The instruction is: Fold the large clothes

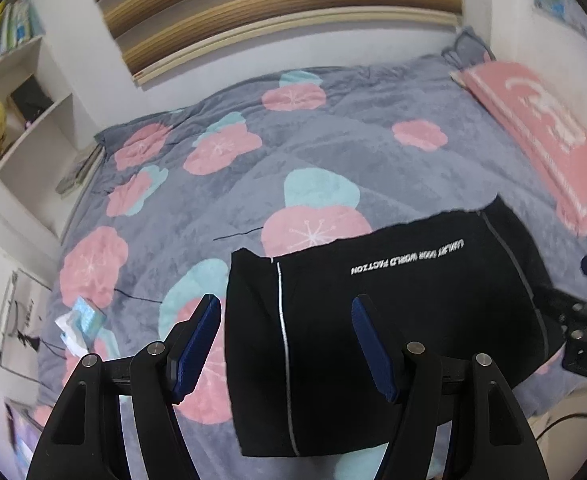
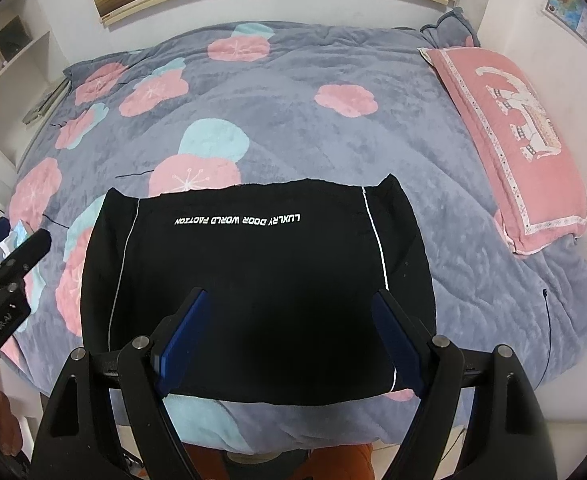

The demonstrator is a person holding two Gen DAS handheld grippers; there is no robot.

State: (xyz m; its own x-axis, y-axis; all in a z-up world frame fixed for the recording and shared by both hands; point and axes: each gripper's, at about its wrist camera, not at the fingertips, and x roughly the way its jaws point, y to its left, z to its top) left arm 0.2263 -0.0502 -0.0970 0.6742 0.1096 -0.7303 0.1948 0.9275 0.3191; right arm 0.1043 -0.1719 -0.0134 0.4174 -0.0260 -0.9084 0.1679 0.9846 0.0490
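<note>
- The left wrist view looks forward and down along its spread blue fingers (image 1: 201, 336) over the bed (image 1: 333, 152), near the surface, from the bed's near edge.
- The right wrist view faces the same way, centred over the black garment (image 2: 253, 280).
- Both share the garment (image 1: 373, 320), the pink pillow (image 2: 509, 140) at right, and the striped blind at the top.

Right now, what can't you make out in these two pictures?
- Black garment: near edge hidden behind the right tool, right wrist view.
- Pink pillow: design blurred, left wrist view.
- Shelf: contents blurred and cut by the edge, left wrist view.
- Left tool: open, empty.
</note>
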